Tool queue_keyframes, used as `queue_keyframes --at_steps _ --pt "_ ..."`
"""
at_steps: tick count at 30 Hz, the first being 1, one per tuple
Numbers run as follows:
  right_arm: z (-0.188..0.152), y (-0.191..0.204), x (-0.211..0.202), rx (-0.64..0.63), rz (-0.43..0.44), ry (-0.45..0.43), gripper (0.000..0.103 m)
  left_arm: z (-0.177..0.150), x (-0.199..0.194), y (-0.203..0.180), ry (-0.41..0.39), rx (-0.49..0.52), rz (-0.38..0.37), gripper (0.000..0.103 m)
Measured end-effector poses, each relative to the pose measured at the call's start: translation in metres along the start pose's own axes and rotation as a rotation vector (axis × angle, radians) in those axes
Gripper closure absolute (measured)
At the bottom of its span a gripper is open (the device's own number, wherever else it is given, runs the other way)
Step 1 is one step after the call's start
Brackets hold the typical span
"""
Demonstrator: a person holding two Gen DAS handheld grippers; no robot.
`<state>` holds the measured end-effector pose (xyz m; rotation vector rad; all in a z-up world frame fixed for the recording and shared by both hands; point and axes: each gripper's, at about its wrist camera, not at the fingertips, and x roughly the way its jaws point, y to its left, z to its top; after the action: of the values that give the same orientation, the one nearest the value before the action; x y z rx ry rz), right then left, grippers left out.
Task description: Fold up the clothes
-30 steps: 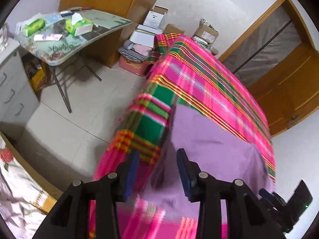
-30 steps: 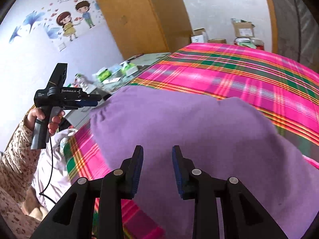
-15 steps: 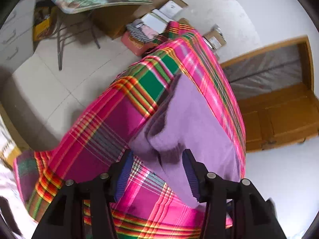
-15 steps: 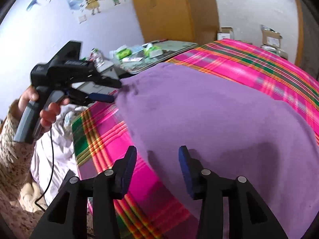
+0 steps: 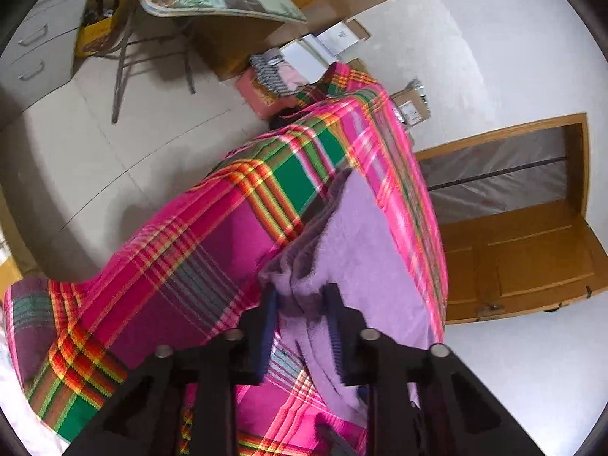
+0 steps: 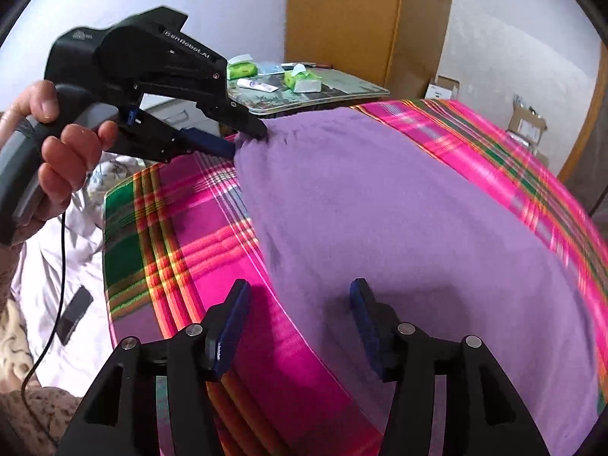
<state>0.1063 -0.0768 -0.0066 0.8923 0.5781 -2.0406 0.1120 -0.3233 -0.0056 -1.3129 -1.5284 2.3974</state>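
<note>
- The purple garment (image 6: 399, 205) lies spread on the bed's pink plaid cover (image 6: 182, 228), its near corner bunched at 10 o'clock in the right wrist view.
- The left tool (image 5: 300, 296), whose jaws have just been closing, pinches that bunched corner between its blue pads (image 5: 270, 304).
- The right tool (image 6: 300, 304), whose jaws have just been opening, gapes wide over the garment's edge at 6 o'clock, gripping nothing.
- A hand (image 6: 57, 144) holds the left tool's handle.
</note>
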Motion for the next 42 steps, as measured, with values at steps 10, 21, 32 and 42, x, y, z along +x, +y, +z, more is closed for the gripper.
queue_keyframes --at_steps 10,21,32,42 --pt "0.016 0.009 0.009 -0.024 -0.082 0.004 0.087 0.000 -0.015 -0.002 -0.043 0.024 -0.017 0.085" --pt "0.016 0.014 0.013 -0.025 -0.032 0.031 0.083 -0.001 -0.006 0.009 0.000 0.071 0.043 0.074" --pt "0.016 0.022 -0.005 -0.021 -0.001 -0.047 0.064 -0.004 -0.025 0.023 -0.042 0.030 0.036 0.064" --pt "0.017 0.021 0.015 -0.015 -0.062 0.013 0.046 -0.006 -0.027 0.024 -0.038 0.023 0.005 0.064"
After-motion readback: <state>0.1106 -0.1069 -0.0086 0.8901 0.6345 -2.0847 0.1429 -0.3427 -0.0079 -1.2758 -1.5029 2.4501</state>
